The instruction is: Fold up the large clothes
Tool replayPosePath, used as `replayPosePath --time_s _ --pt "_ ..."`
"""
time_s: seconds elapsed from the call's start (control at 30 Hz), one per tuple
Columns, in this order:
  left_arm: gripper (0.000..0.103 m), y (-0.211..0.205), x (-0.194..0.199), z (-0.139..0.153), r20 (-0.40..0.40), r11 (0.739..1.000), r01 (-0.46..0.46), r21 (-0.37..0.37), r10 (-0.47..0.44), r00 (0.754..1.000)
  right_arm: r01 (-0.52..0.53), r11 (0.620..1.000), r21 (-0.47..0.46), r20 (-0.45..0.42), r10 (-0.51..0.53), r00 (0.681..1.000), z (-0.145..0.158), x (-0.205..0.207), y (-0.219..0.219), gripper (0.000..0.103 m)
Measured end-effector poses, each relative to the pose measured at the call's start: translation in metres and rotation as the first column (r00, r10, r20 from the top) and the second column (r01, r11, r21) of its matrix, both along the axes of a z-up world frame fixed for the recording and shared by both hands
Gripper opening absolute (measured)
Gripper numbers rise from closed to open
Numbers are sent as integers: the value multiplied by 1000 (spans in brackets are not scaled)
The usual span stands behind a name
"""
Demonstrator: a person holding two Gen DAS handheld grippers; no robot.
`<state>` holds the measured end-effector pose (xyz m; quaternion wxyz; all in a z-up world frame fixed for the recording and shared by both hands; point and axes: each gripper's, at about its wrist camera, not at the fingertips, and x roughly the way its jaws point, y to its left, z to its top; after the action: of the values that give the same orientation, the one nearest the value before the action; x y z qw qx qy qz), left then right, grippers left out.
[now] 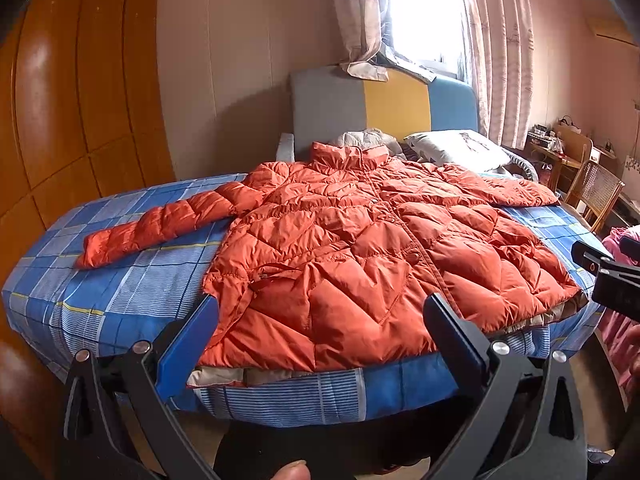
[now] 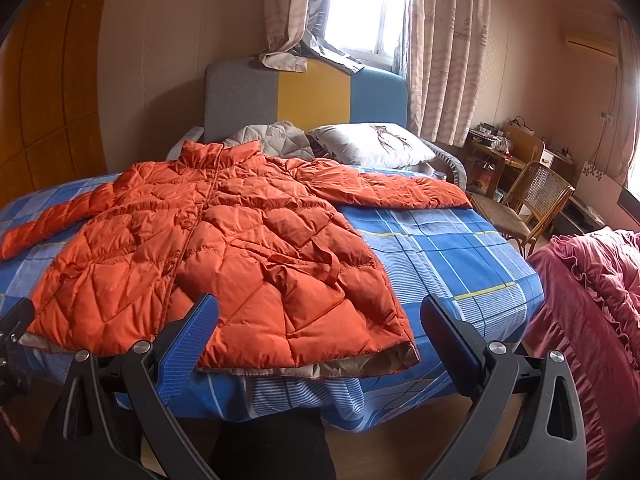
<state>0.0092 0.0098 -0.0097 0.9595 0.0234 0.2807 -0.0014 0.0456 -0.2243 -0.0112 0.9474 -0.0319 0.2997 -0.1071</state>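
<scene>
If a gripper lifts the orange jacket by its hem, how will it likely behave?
The orange jacket looks puffy and quilted, so it is probably light for its size and will sag rather than hold shape. Its shiny fabric may slip between the fingers. The sleeves lie spread out and would likely trail.

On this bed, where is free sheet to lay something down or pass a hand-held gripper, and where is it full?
Free: the checked sheet right of the orange jacket, between its right sleeve and the foot edge; a smaller patch below the left sleeve. Crowded: the head end, where the pillow and a grey quilt lie by the collar.
</scene>
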Motion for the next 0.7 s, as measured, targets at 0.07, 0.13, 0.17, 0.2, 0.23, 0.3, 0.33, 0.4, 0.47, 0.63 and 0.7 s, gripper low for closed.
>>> replayPosePath --time_s 0.07,0.13,0.17,0.2,0.23,0.3,0.33,0.4,0.47,0.63,0.7 --pt "101 1 1 0 -3 1000 -3 -4 3 1000 4 1000 2 1 -4 1000 -2 1 -2 100" --pt "101 3 3 -1 -7 1000 -9 -12 9 1000 5 1000 -1 -6 -5 1000 -3 2 -2 100" --pt "101 4 4 -2 -12 1000 -14 -16 14 1000 7 1000 3 -9 -7 1000 -4 2 -3 100" --pt "101 5 4 -2 -16 1000 -18 -21 18 1000 8 1000 5 -8 -8 1000 -4 2 -4 100" --pt "101 6 5 -3 -20 999 -22 -27 21 1000 9 1000 4 -6 -9 1000 -4 2 -4 100" --pt "101 8 5 -4 -21 999 -25 -34 25 999 10 1000 0 -1 -10 1000 -3 2 -4 100" --pt "101 8 5 -4 -21 999 -26 -36 25 999 10 1000 0 -3 -10 1000 -3 2 -4 100" --pt "101 8 5 -4 -22 999 -22 -34 22 1000 10 1000 2 -6 -10 1000 -3 1 -4 100" --pt "101 9 5 -4 -21 999 -24 -32 23 1000 9 1000 1 -5 -9 1000 -3 2 -4 100" --pt "101 10 5 -4 -28 999 -18 -44 17 999 8 1000 3 -9 -8 1000 -4 2 -5 100" --pt "101 9 5 -4 -33 999 -11 -46 10 999 8 1000 5 -9 -8 1000 -4 1 -5 100"
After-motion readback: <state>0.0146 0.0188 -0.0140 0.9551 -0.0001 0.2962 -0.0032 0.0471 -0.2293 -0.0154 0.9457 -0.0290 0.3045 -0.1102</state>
